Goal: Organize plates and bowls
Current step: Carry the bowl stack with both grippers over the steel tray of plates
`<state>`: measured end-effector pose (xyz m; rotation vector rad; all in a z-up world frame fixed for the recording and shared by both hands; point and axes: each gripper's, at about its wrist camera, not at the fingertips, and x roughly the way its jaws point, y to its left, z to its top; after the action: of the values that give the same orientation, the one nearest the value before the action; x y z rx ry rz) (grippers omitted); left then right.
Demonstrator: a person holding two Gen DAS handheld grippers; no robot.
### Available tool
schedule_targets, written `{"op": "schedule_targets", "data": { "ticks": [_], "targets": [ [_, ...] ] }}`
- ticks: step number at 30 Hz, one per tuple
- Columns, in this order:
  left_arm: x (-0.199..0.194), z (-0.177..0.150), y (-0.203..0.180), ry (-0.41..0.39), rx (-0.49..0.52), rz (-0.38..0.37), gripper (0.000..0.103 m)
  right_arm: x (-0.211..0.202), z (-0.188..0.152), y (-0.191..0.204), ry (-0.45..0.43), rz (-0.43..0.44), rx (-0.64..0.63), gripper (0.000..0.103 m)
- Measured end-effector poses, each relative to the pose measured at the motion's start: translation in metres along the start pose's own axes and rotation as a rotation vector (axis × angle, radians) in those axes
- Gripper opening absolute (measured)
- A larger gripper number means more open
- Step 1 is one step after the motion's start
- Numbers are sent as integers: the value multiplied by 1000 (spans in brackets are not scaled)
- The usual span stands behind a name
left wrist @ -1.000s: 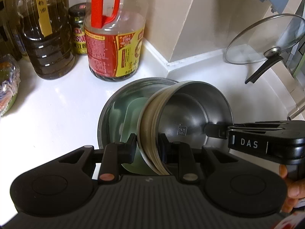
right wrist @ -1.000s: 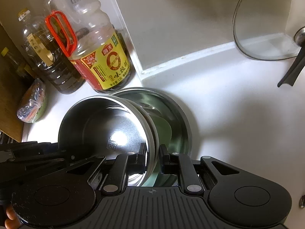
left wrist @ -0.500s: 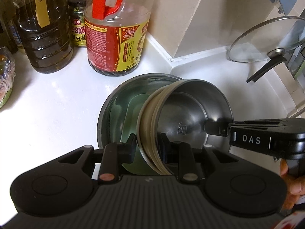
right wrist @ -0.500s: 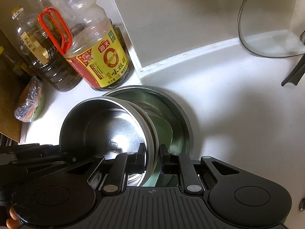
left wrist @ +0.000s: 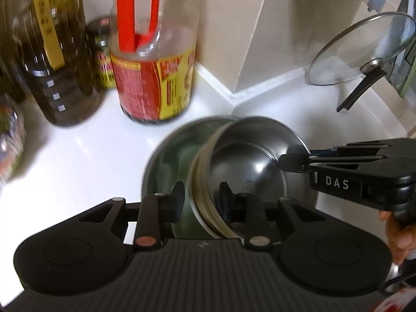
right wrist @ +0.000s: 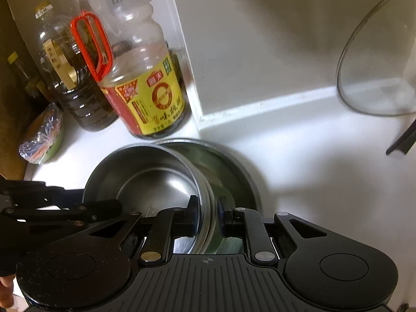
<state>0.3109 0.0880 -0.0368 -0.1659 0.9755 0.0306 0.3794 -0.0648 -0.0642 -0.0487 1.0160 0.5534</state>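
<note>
While both grippers pinch the rim of the tilted steel bowl stack [left wrist: 249,166], it leans inside the larger steel bowl [right wrist: 234,166] on the white counter [left wrist: 78,161].
The left gripper [left wrist: 201,197] and right gripper [right wrist: 206,215] each clamp opposite rim edges; bottles [right wrist: 145,96] crowd the back-left corner, the glass lid [left wrist: 364,49] leans at the back right, and open counter lies between.

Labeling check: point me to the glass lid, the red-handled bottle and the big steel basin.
glass lid [left wrist: 364,49]: left wrist view, on the glass dome.
red-handled bottle [right wrist: 153,101]: right wrist view, on its yellow label.
steel basin [right wrist: 234,166]: right wrist view, on its far inner wall.
</note>
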Motion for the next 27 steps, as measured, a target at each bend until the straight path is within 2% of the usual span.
{"op": "schedule_targets", "data": {
  "ticks": [4, 7, 11, 16, 22, 27],
  "targets": [
    [-3, 2, -1, -37, 39, 21, 24, -1, 1, -3, -25, 20, -3, 15],
    [0, 3, -2, -41, 52, -4, 13, 0, 1, -1, -34, 26, -17, 15],
    [3, 6, -3, -52, 67, -6, 12, 0, -1, 3, -29, 7, -40, 14],
    [8, 14, 1, -41, 59, -39, 12, 0, 3, 1, 20, -16, 16, 13],
    [14, 23, 3, -29, 78, -66, 11, -2, 10, -6, 92, 5, 110, 14],
    [18, 25, 3, -34, 91, -82, 11, -6, 6, -6, 106, -8, 145, 15]
  ]
}}
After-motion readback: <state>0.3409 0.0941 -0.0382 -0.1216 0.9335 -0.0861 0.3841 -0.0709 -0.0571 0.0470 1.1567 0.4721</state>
